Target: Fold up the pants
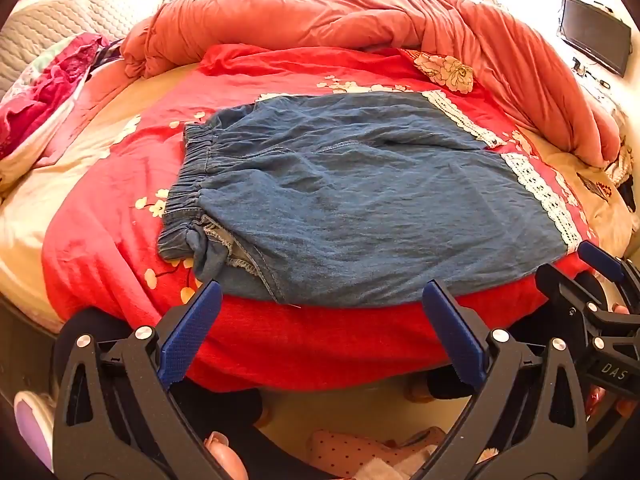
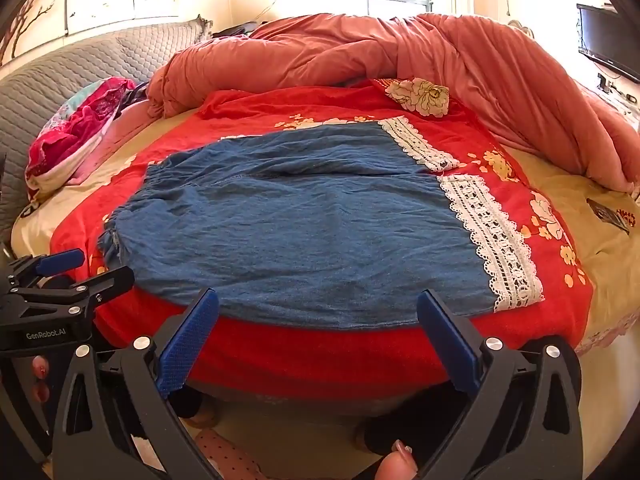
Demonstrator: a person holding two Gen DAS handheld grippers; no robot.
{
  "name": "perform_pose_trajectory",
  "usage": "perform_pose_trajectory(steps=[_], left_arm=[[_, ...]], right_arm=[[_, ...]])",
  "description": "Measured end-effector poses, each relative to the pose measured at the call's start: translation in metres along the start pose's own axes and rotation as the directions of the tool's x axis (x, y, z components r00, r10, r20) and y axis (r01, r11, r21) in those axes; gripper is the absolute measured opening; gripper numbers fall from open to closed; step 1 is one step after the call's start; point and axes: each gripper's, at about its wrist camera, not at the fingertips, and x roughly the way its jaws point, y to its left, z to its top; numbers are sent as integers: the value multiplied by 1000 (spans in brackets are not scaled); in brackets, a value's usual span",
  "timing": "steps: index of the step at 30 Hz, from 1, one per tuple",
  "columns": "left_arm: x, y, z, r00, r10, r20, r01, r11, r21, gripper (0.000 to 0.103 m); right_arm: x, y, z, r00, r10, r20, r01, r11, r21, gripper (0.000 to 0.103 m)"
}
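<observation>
Left wrist view: blue denim pants with white lace hems (image 1: 360,196) lie flat on the red floral bedsheet (image 1: 120,240), elastic waistband (image 1: 188,176) at left, hems at right, near edge at the bed's front. Left gripper (image 1: 320,328) hovers short of that edge, fingers (image 1: 192,332) spread wide, holding nothing. Right gripper's tip (image 1: 600,276) shows at far right, also off the cloth.

Right wrist view: right gripper (image 2: 318,336) fingers fully apart, empty, just before the pants' (image 2: 300,220) near edge; lace hem (image 2: 496,240) to its right. Left gripper (image 2: 60,276) at left, near the waistband corner.

Likely step: grasp near edge. Pinch denim only, not sheet; take both ends, lift evenly, fold leg over leg.

No containers visible.
</observation>
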Motion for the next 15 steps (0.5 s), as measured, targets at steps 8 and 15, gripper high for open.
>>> perform_pose_trajectory(steps=[8, 15], left_arm=[[-3, -1, -1, 1000, 0, 3, 0, 1000, -1, 95], [-3, -1, -1, 1000, 0, 4, 0, 1000, -1, 95]], right_arm=[[-1, 1, -1, 1000, 0, 1, 0, 1000, -2, 99], [-3, 0, -1, 1000, 1, 1, -1, 1000, -1, 99]])
